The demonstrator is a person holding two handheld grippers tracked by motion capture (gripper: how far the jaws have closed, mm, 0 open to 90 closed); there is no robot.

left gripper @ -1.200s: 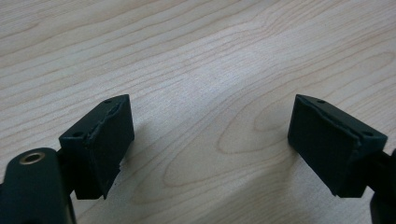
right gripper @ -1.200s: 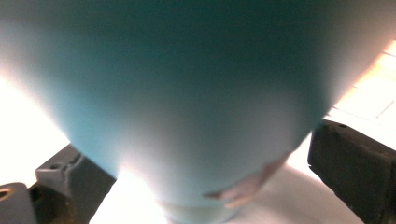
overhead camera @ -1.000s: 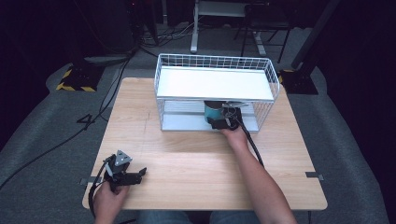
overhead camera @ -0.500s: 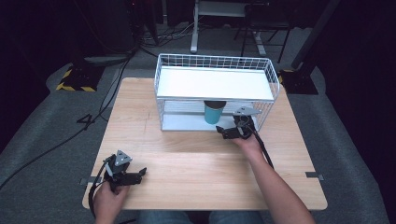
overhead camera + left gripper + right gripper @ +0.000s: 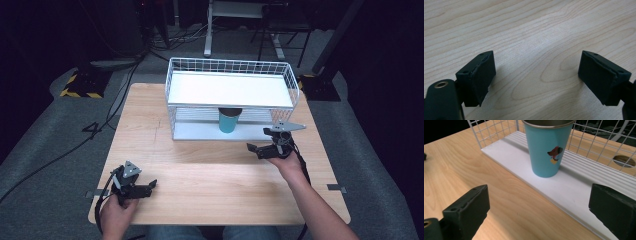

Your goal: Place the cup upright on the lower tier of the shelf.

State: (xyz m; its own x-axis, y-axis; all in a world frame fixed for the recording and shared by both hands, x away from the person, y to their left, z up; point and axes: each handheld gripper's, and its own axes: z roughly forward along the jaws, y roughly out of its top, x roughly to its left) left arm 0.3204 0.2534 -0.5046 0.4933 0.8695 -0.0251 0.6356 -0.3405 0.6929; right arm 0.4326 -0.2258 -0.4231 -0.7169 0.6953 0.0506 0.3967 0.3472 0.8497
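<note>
I see the teal cup (image 5: 547,147) upright, mouth up, on the wire rack's (image 5: 230,90) lower shelf. Right gripper (image 5: 262,150) near the rack's front, jaws wide, empty; left gripper (image 5: 141,189) likewise wide.

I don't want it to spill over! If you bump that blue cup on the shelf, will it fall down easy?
Maybe. The blue cup is tall and narrower at its base, so a high push could tip it. Its metal-looking rim suggests it is stiff, not squishy. On its side it would probably roll.

Wooden table (image 5: 200,170), grey carpet floor (image 5: 45,165), black cables (image 5: 125,80), yellow-black striped base (image 5: 80,86)
</note>
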